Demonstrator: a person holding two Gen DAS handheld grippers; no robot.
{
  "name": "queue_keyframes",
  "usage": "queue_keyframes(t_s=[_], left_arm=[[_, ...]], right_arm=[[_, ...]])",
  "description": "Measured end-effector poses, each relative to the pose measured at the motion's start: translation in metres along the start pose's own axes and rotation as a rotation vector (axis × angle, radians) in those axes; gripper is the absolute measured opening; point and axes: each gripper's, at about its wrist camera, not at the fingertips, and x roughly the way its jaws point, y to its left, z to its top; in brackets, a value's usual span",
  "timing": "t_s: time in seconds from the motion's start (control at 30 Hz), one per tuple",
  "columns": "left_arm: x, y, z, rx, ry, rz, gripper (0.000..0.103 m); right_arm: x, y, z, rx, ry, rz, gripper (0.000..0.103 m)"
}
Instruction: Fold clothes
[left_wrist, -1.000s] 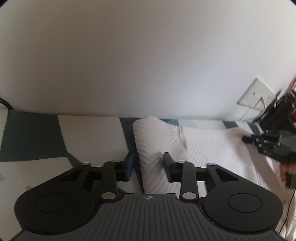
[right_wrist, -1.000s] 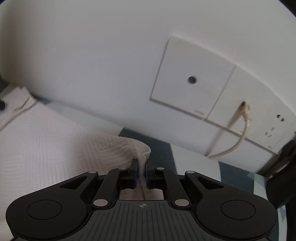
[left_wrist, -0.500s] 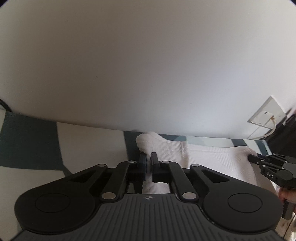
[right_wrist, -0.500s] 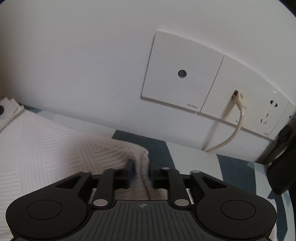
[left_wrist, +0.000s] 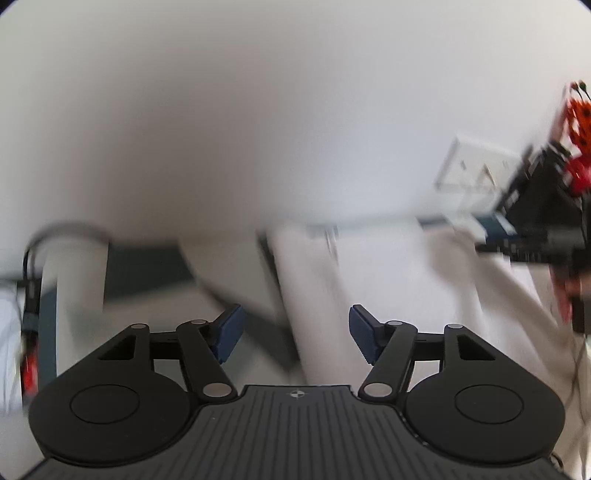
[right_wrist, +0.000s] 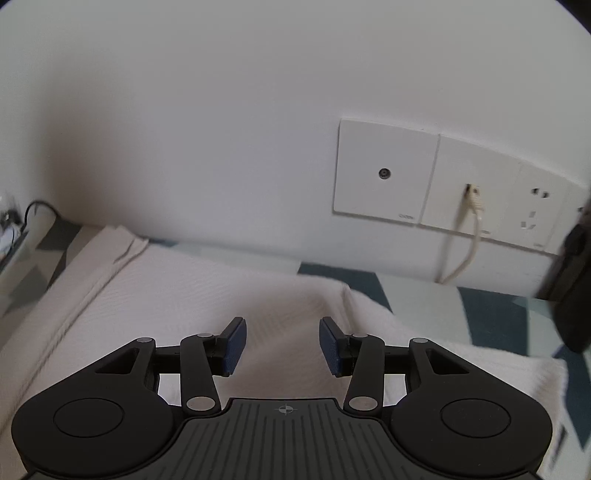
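Through the left wrist view, our left gripper (left_wrist: 293, 334) was spread wide, the white garment (left_wrist: 388, 288) blurred ahead of its right finger. Through the right, our right gripper (right_wrist: 282, 347) gaped, cloth beneath; we should regrip edges squarely

- Between the jaws of your right gripper (right_wrist: 282, 347): white garment (right_wrist: 207, 295), woven in a fine herringbone texture.
- Your right gripper is black, with dark blue pads (right_wrist: 233, 346).
- Right of the jaws: surface (right_wrist: 491, 314) in dark teal and pale mint-white blocks.
- Above and right of the jaws: white wall plates (right_wrist: 384, 171), cream cable (right_wrist: 467, 243).
- Your left gripper (left_wrist: 294, 334): black, blue pads (left_wrist: 229, 334); a blurred off-white garment (left_wrist: 314, 280) lies between the jaws.
- Far right of the left jaws: something orange-red (left_wrist: 576, 122), too blurred to identify.
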Motion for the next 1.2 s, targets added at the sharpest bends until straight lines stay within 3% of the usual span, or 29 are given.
queue_keyframes(t_s=[0.1,0.3,0.4,0.47,0.7,1.0,1.2], left_arm=[[-0.002,0.009,-0.023,-0.047,0.025,0.000,0.064],[-0.015,0.001,-0.037,-0.136,-0.033,-0.014,0.065],[-0.011,-0.013,-0.036,-0.110,-0.036,-0.036,0.066],[-0.014,-0.020,-0.034,-0.073,-0.040,-0.048,0.073],[0.012,-0.049,-0.019,-0.006,0.019,-0.163,0.078],[0.052,-0.109,-0.007,0.092,0.079,-0.269,0.079],[0.092,-0.152,0.012,0.183,0.085,-0.207,0.079]], right_arm=[[-0.024,-0.003,-0.006,-0.001,-0.005,-0.053,0.041],[-0.090,-0.057,-0.011,0.180,-0.044,-0.198,0.046],[-0.131,-0.076,-0.029,0.252,-0.048,-0.288,0.051],[-0.158,-0.085,-0.043,0.296,-0.047,-0.347,0.051],[-0.228,-0.062,-0.120,0.399,0.017,-0.458,0.051],[-0.228,-0.013,-0.172,0.426,0.063,-0.495,0.051],[-0.199,0.002,-0.195,0.387,0.120,-0.461,0.051]])
